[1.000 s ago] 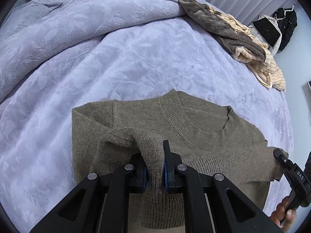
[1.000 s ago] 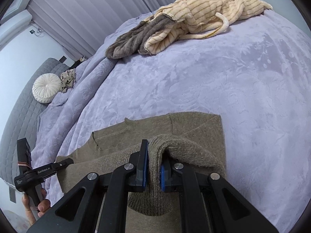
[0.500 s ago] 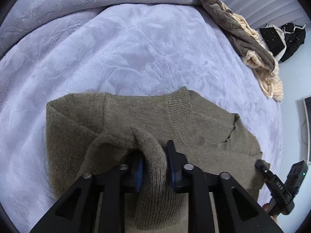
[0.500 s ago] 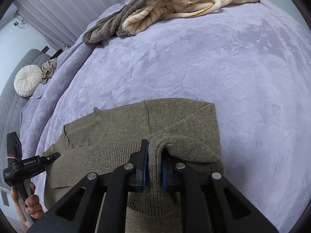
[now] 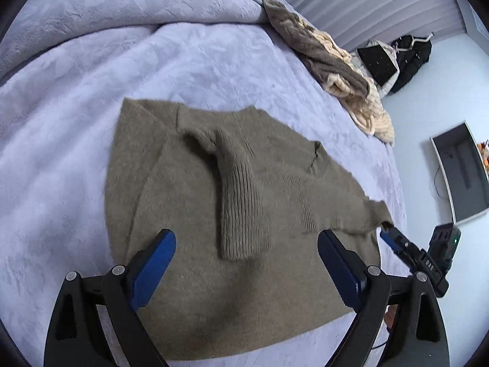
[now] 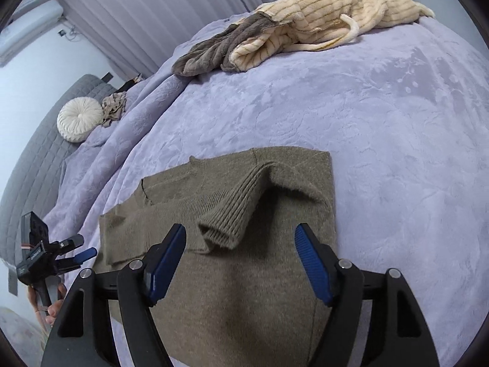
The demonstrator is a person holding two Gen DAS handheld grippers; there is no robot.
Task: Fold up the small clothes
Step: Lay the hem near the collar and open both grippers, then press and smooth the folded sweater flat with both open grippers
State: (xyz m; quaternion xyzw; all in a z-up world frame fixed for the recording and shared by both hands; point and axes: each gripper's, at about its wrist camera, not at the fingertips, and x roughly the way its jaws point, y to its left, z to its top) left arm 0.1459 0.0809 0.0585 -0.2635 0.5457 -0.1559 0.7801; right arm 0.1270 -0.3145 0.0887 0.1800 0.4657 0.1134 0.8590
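Observation:
An olive-brown knit sweater (image 5: pixel 189 275) (image 6: pixel 244 299) lies flat on the lilac bedspread (image 5: pixel 76 122), collar away from me. Both sleeves are folded in over its chest. In the left wrist view one ribbed cuff (image 5: pixel 241 220) rests on the body just ahead of my left gripper (image 5: pixel 246 238), whose jaws are opening wide with nothing pressed between the pads. In the right wrist view the other cuff (image 6: pixel 223 229) lies loose ahead of my right gripper (image 6: pixel 240 229), its jaws opening too. Each gripper shows at the edge of the other's view: right gripper (image 5: pixel 394 241), left gripper (image 6: pixel 84 246).
A heap of cream striped and grey-brown clothes (image 5: pixel 336 70) (image 6: pixel 305 30) lies at the far side of the bed. A round white cushion (image 6: pixel 81 119) sits by the grey headboard (image 6: pixel 33 165). Dark clothes (image 5: pixel 409 58) and a flat screen (image 5: pixel 458 171) are beyond the bed's edge.
Both grippers went from shut on the sleeve cuffs to wide apart. The cuffs dropped onto the sweater's chest, and both grippers drew back toward the hem.

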